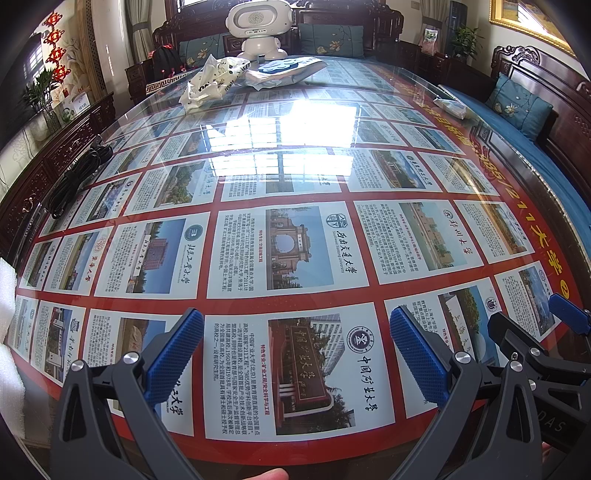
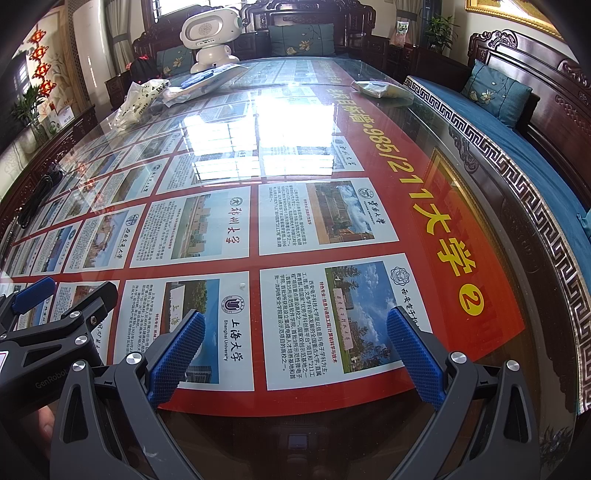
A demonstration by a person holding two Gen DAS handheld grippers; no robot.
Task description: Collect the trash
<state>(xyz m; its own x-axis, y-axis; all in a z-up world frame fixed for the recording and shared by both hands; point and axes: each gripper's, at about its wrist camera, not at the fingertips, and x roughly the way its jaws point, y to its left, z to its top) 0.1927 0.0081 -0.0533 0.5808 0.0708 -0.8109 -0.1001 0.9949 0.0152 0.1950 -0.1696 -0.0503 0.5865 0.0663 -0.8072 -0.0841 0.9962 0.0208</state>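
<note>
I hold both hand-held grippers, left (image 1: 295, 354) and right (image 2: 295, 354), released over the worktop (image 1: 295, 177); crumpled bag (image 1: 207, 83) at eleven o'clock.

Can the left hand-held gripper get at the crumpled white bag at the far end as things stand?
Probably not from here. The left hand-held gripper hangs open over the near edge, while the crumpled white bag lies at the far end beside the white toy robot. The glass tabletop between is bare; nothing blocks moving closer.

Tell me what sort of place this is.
Most likely a home living room: carved dark wooden sofas with blue cushions surround a glass-topped table laid over a university poster, with potted plants and a white toy robot.
</note>
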